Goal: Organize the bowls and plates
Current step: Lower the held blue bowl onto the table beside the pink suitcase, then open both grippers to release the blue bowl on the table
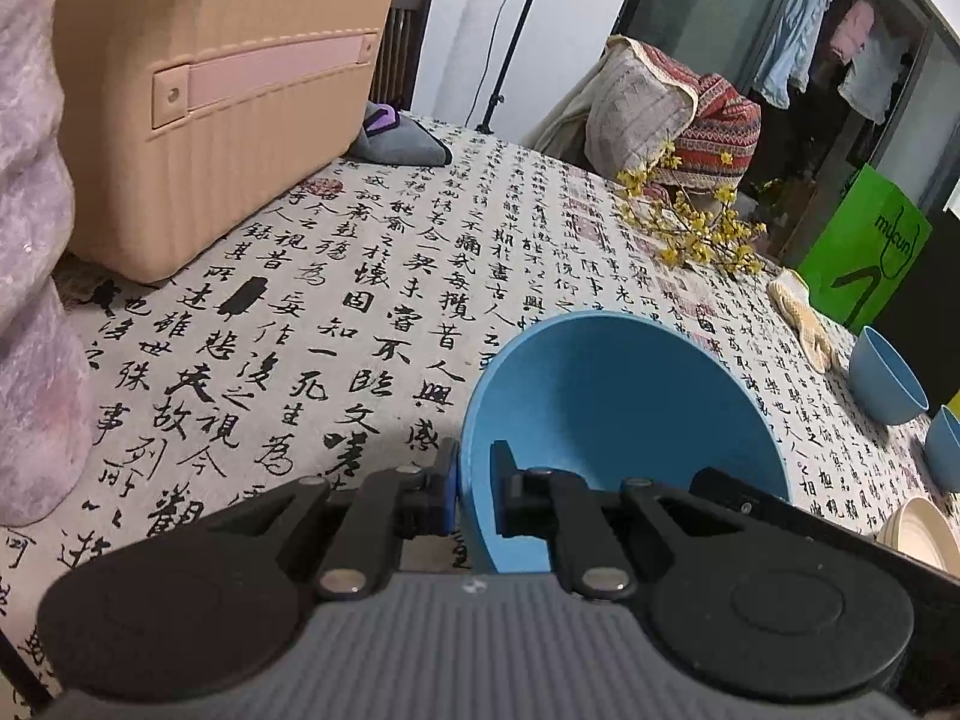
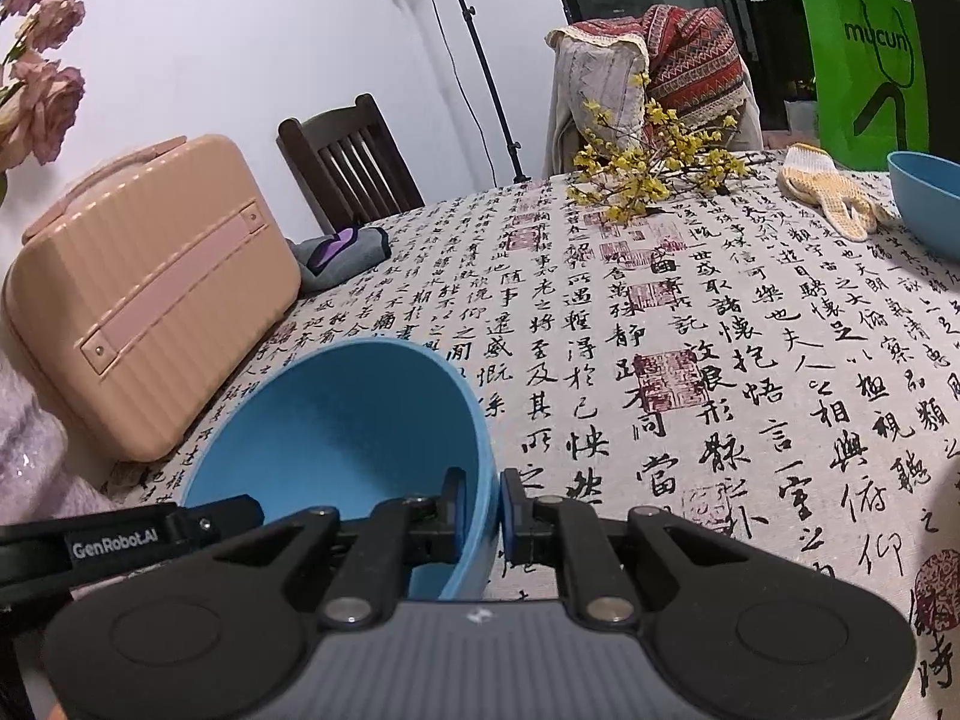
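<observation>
One large blue bowl (image 1: 618,414) (image 2: 342,420) is pinched from both sides over the calligraphy-print tablecloth (image 1: 420,276) (image 2: 720,360). My left gripper (image 1: 474,480) is shut on its left rim, one pad inside and one outside. On the opposite rim my right gripper (image 2: 483,510) is shut the same way. Two smaller blue bowls (image 1: 888,384) (image 1: 945,444) and a cream plate (image 1: 918,534) sit at the right edge of the left wrist view. The right wrist view shows one blue bowl (image 2: 927,204) at the far right.
A peach hard case (image 1: 210,108) (image 2: 156,294) stands at the left with a grey cloth (image 1: 402,144) behind it. Yellow flower sprigs (image 2: 648,174), a knitted glove (image 2: 834,192) and a green bag (image 2: 864,66) are at the far side. Chairs stand beyond the table.
</observation>
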The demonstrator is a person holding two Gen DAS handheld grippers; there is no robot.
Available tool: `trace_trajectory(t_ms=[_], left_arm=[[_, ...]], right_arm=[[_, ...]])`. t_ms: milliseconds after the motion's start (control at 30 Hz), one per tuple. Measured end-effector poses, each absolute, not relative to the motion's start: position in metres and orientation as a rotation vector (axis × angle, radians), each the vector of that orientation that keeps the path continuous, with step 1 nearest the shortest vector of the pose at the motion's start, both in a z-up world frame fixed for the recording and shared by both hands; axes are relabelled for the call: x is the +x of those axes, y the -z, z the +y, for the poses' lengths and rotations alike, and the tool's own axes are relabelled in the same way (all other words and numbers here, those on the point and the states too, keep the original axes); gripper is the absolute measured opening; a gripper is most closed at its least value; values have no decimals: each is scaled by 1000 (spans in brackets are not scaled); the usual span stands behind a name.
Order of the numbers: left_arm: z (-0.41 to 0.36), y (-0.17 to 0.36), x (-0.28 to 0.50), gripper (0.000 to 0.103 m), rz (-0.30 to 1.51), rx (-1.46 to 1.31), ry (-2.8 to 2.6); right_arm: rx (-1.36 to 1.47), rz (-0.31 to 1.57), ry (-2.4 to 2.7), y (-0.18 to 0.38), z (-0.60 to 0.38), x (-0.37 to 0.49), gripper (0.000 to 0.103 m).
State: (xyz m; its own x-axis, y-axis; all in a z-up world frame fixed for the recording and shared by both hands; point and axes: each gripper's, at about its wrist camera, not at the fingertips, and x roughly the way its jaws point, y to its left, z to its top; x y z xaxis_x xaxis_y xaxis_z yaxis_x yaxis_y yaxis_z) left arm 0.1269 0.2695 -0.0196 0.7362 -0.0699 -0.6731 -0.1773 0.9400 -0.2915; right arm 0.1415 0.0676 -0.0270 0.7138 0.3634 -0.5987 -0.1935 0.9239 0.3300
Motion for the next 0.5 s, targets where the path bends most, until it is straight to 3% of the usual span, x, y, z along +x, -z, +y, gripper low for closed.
trace_trajectory(t_ms=[367,467,500], left_arm=[[266,16,126,15,738,-331,-52],[267,10,122,35,714,-330,-52],[267,7,120,43,701,-329,-51]], right_arm=[[291,716,-321,26,61,145,18],[310,702,-330,23,55,143,20],[314,695,-334,21,53,142,26]])
